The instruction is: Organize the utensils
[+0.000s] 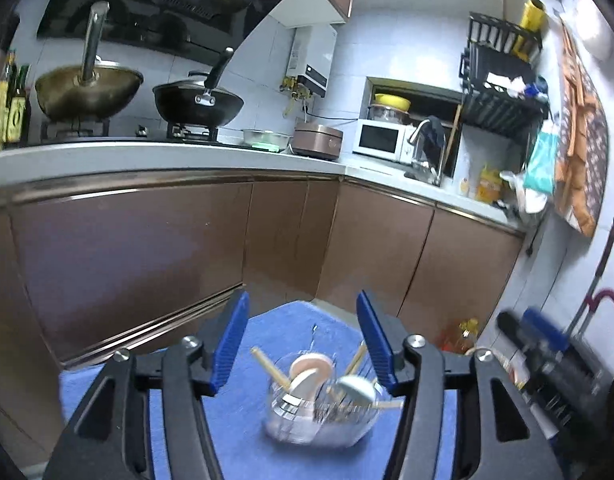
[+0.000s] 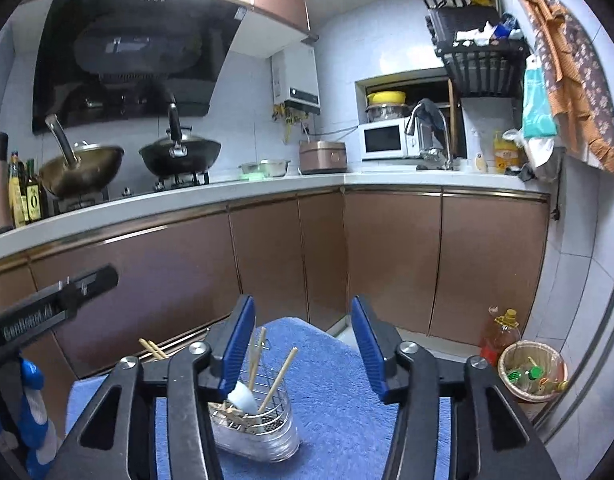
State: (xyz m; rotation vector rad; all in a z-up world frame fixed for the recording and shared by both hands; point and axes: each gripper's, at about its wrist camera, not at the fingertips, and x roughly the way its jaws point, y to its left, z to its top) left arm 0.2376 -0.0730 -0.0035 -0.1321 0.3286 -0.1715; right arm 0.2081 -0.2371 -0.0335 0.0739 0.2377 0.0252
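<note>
- Utensil holder (image 1: 321,408): a clear, wire-lined container standing on the blue towel (image 1: 267,332) that covers the table; it holds chopsticks (image 1: 269,368) and pale spoons (image 1: 311,372).
- Left hand-held gripper (image 1: 303,344): jaws apart, nothing gripped; the holder lies below and between them.
- Right hand-held gripper (image 2: 303,344): jaws apart, empty; the holder (image 2: 255,420) sits toward its left finger.
- Judgement: the utensils appear gathered; withdraw both hand-held grippers clear of the protruding chopsticks (image 2: 279,376) to avoid tipping the holder.
- Right view only: loose chopsticks (image 2: 153,349) left of the holder and a basket (image 2: 533,372) on the floor.
</note>
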